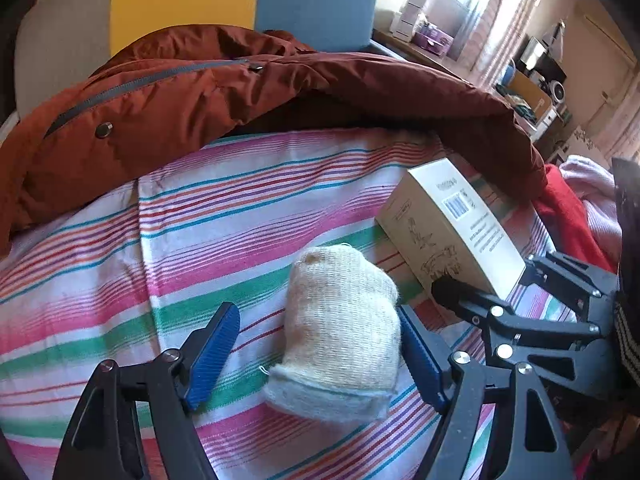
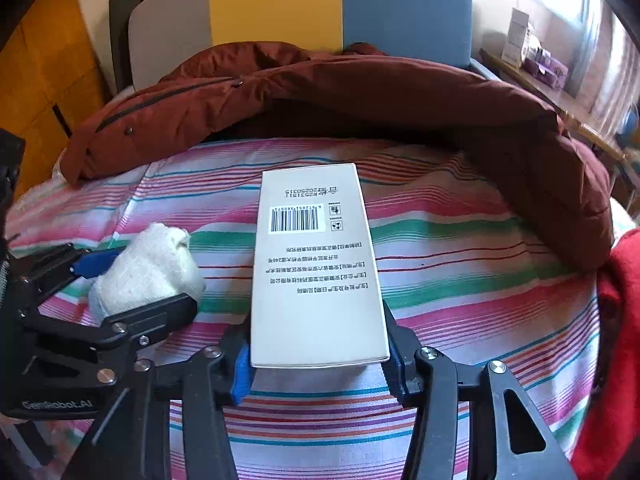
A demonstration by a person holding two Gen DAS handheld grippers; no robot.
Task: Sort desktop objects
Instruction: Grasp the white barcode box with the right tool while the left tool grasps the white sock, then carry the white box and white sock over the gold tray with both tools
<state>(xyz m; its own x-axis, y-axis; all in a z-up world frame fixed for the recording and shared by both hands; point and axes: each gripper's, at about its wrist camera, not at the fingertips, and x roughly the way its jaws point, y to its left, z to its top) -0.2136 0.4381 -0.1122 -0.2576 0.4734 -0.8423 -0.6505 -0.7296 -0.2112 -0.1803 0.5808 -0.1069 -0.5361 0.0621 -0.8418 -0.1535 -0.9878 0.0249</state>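
While the jacket (image 2: 360,92) crowded the bed's (image 2: 460,280) far edge, the right gripper (image 2: 318,364) clamped the box's (image 2: 316,264) near end; it could tilt. The left gripper (image 1: 320,354) stood open around the sock (image 1: 340,332), which could snag.

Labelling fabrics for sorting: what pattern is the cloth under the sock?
Multicoloured stripes, pink, green, teal and white; the striped cloth shows best in the right wrist view.
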